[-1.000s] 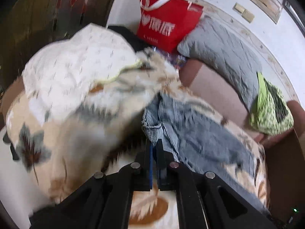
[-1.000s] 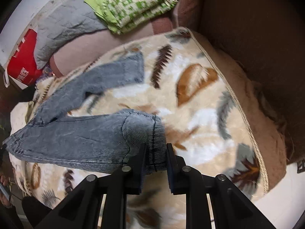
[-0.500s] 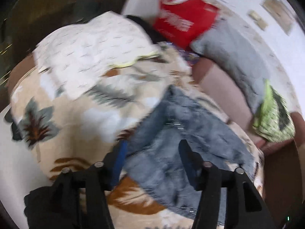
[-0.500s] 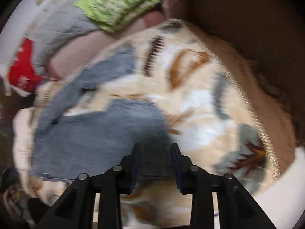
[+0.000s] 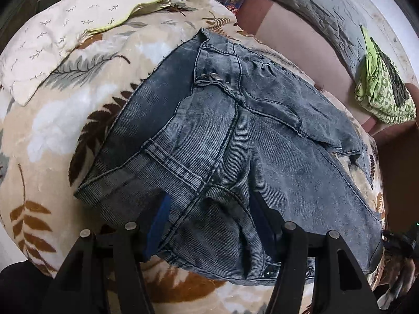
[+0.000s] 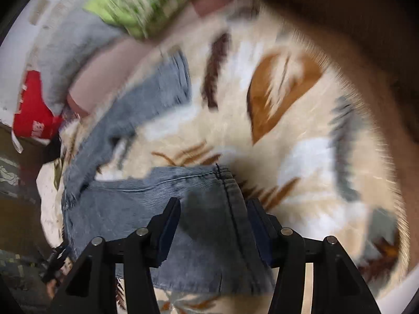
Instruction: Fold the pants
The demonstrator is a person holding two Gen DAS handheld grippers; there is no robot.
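In the left wrist view, a cream pillow (image 5: 52, 36) with small twig marks lies far up and to the left of the left gripper (image 5: 209, 222). Under it spreads a leaf-patterned blanket (image 5: 60, 120) in beige, brown and grey. The grey-blue pants (image 5: 235, 136) lie bunched on that blanket straight ahead of the jaws, the waistband and fly seam running up and away. The jaws stand apart, with a fold of the denim lying between them; the pads do not press on it. They have not moved apart further in the last moment. Up and to the right sit a grey quilted cushion (image 5: 314, 7) and a green patterned cloth (image 5: 382, 89).

In the blurred right wrist view, a red bag (image 6: 31, 120) shows far to the upper left of the right gripper (image 6: 213, 225). A hemmed pant leg reaches in between the jaws, which have just been opening and stand apart, clear of the cloth. The other leg stretches up and to the left. To the right lies only the blanket.
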